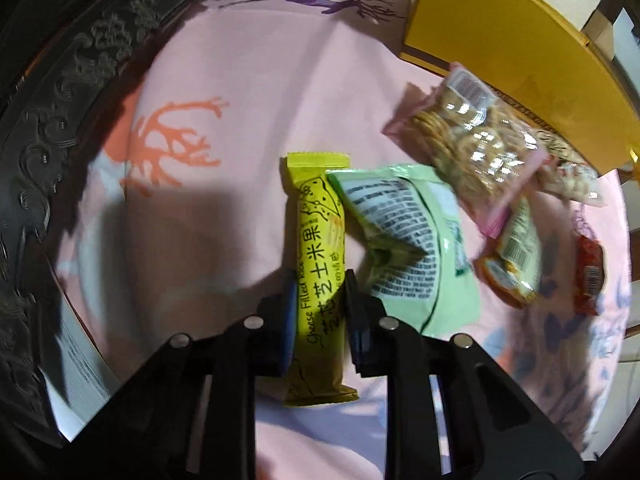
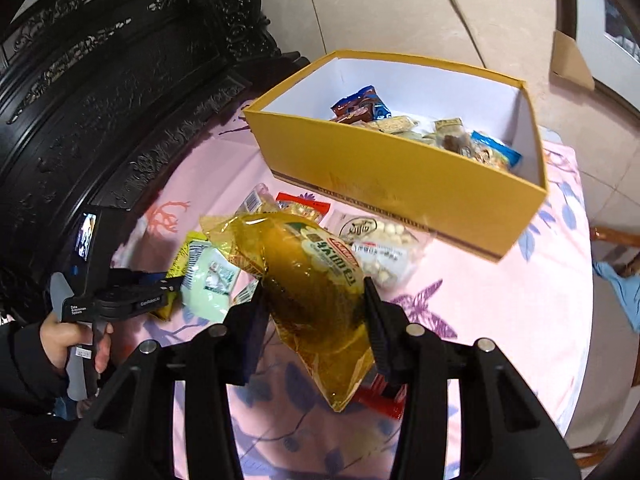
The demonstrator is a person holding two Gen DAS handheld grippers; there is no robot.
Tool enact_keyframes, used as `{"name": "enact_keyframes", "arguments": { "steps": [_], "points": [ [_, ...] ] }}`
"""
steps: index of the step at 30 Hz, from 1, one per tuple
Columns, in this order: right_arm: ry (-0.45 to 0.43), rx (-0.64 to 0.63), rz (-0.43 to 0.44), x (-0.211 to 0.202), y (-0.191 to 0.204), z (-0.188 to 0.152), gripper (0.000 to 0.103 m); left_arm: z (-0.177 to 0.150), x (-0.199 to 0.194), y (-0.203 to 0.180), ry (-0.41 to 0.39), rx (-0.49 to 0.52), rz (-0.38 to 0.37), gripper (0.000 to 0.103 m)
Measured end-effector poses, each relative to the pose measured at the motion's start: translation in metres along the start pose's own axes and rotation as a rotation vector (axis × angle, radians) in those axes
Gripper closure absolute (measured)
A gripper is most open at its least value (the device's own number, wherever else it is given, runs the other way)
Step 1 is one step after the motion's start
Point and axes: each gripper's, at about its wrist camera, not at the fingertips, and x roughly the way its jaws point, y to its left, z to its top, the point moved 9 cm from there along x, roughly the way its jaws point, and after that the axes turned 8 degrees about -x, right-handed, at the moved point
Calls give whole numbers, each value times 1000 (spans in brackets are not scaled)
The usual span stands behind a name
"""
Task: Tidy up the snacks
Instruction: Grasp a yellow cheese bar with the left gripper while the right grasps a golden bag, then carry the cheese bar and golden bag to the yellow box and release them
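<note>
Mid-sort: my left gripper (image 1: 318, 300) pinches the yellow rice-cracker bar (image 1: 320, 280) on the pink cloth (image 1: 224, 80); my right gripper (image 2: 314, 296) clamps the amber packet (image 2: 312, 276), next bound for the far yellow box (image 2: 400, 172)

Light: bright indoor, hard shadow fell left on the pink tablecloth (image 1: 224, 80).
Glare: clear cracker packet (image 1: 476, 148).
Blur: right-side snacks smeared.
Edges: fisheye-bent, dark.
</note>
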Motion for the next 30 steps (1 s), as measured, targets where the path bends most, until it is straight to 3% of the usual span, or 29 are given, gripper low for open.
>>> {"name": "enact_keyframes", "arguments": {
  "steps": [15,22,30],
  "points": [
    [-17,78,-31,-25,-6,-24,58,-28,-85,-93,-76,165,-182,82],
    [-34,108,-46,-32,-14,-25,57,-19,-74,-109,-71,179,-211,82],
    [-32,110,-47,-30,-16,-24,58,-4,-97,-125,-112,187,-257,82]
  ]
}}
